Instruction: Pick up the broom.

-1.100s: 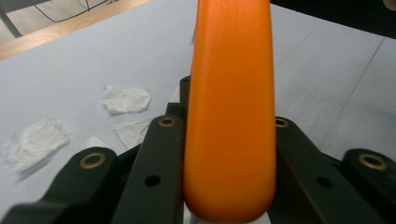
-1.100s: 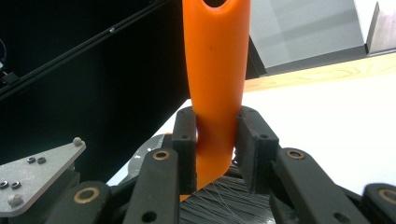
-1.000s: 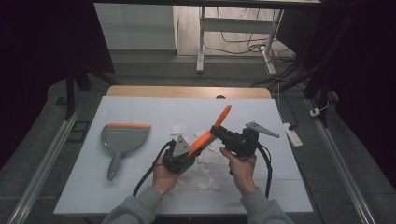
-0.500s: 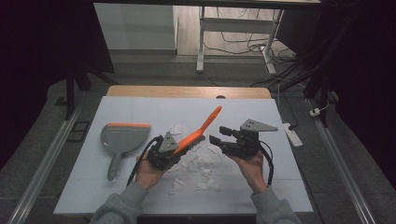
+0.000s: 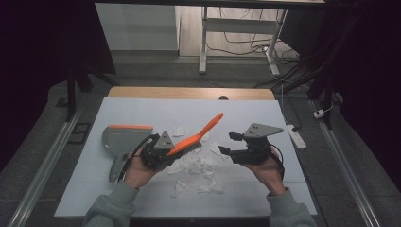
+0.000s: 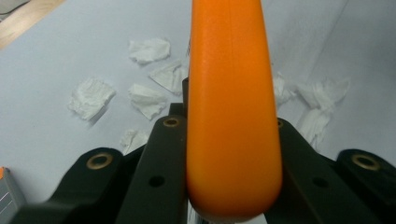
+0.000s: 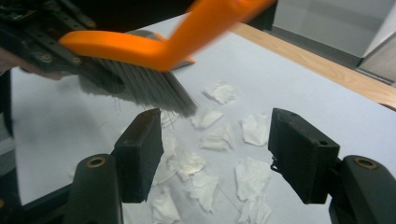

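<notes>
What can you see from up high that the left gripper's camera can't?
High view alone: the grey dustpan, the right gripper with fingers apart and nothing between them, and both the person's hands. Left gripper view alone: a close look at its black fingers clamped on the handle. Both: the orange brush and white paper scraps on the table.

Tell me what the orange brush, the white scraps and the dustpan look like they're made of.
Brush: smooth orange handle, likely plastic, with grey synthetic-looking bristles. White scraps: crumpled, torn edges, probably tissue paper. Dustpan: grey, matte, orange strip along its lip, probably plastic.
</notes>
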Action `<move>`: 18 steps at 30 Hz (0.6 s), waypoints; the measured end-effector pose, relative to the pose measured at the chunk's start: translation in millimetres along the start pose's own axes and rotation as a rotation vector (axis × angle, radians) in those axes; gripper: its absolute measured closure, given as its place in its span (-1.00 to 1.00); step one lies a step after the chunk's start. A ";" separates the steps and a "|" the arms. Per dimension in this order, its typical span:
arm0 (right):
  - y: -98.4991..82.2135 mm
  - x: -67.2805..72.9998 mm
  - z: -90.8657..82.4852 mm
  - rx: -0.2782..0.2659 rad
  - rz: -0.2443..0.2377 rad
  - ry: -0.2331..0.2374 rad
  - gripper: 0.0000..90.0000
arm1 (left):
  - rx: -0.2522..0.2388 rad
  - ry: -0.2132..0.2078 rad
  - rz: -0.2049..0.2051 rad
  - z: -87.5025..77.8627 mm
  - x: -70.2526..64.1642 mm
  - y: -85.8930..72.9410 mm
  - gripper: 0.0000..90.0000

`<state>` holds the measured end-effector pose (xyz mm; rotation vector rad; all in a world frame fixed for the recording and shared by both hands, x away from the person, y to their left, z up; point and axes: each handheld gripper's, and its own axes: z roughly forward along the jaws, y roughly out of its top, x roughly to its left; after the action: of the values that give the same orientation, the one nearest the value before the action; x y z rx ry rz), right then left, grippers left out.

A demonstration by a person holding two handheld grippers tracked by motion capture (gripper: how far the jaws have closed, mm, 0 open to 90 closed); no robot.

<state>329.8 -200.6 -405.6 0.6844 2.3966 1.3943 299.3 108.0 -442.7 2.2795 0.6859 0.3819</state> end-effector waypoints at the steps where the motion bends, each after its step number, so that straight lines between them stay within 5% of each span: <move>1: 0.8 1.5 0.0 0.004 -0.005 0.002 -0.21 | 0.006 -0.001 0.005 1.3 -1.3 0.4 0.78; 9: 2.5 8.1 3.0 0.039 -0.051 0.015 -0.26 | 0.054 -0.016 0.039 9.8 -5.9 2.7 0.78; 18: 13.3 27.2 4.8 0.058 -0.164 0.017 -0.32 | 0.102 -0.034 0.075 17.8 -12.7 9.4 0.78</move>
<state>312.4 -177.0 -396.5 0.4790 2.4528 1.2742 300.5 85.2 -449.4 2.4079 0.6168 0.3498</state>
